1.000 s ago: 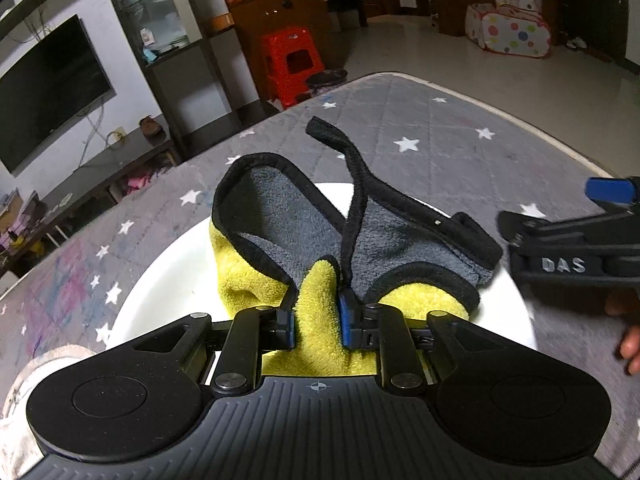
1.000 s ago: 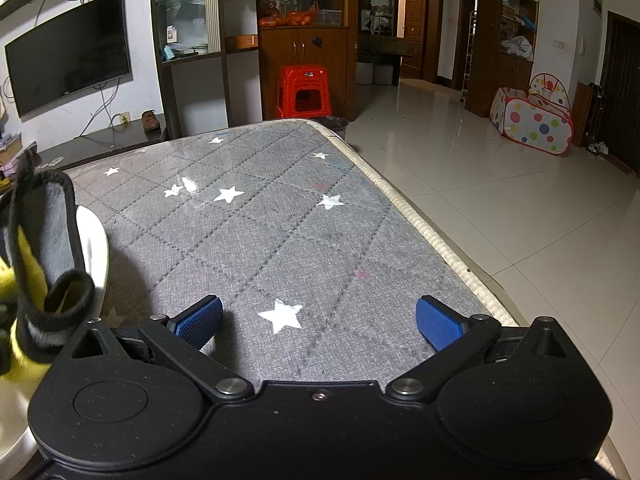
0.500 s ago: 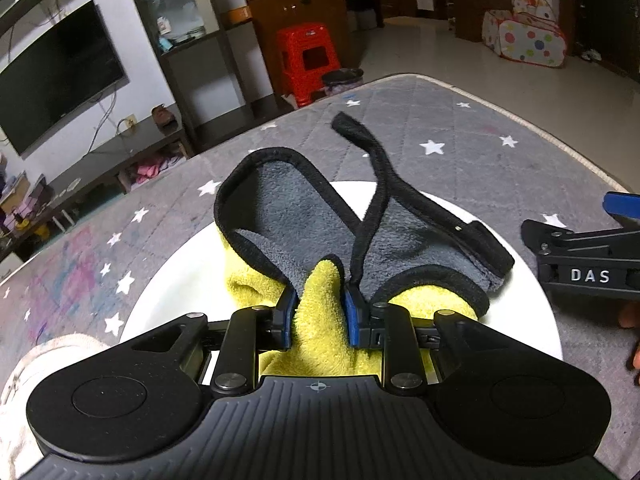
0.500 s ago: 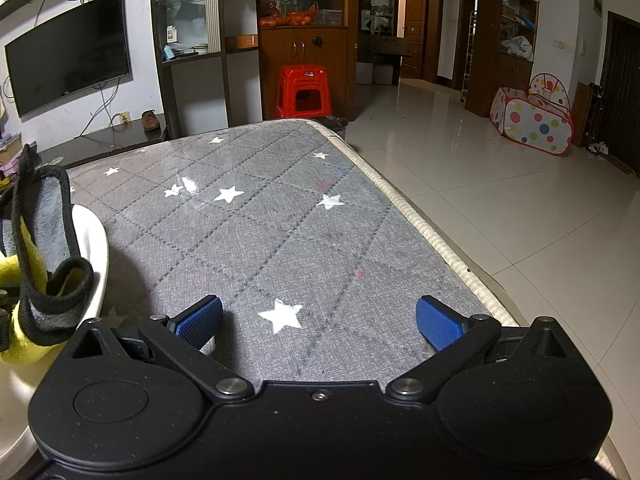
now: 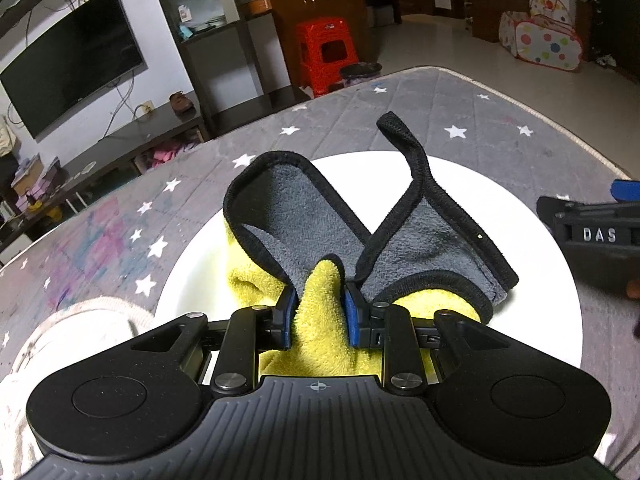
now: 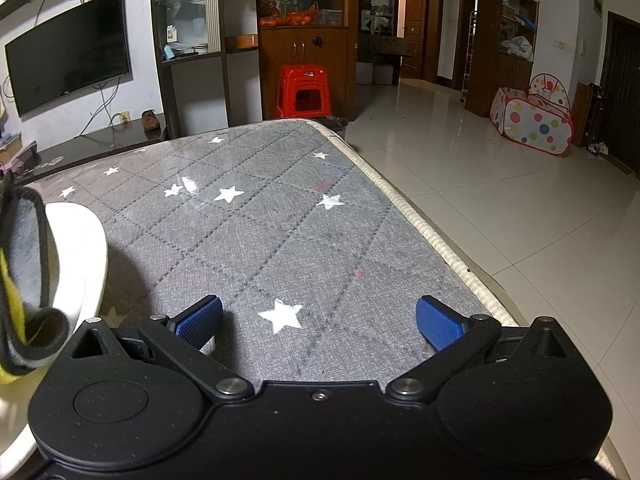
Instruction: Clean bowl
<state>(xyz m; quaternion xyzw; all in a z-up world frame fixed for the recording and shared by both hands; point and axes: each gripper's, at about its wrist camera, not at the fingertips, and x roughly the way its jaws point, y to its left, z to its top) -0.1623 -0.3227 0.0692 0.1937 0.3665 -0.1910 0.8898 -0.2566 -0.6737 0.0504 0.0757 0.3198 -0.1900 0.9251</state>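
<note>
We see the left gripper (image 5: pixel 319 308) tilted down at lower centre of its view, its jaws pinching the yellow fold of a cloth (image 5: pixel 320 240) that lies in the white bowl (image 5: pixel 532 264). The cloth's grey side, edged in black, stands up in two flaps. The bowl sits on a grey star-patterned mattress (image 5: pixel 460 112). At the right edge the right gripper (image 5: pixel 592 236) lies just beside the bowl's rim. Only the right view shows that gripper (image 6: pixel 318 320) with its jaws spread wide over bare mattress, the bowl (image 6: pixel 80 248) at far left, and tiled floor (image 6: pixel 500 200) beyond the mattress edge.
</note>
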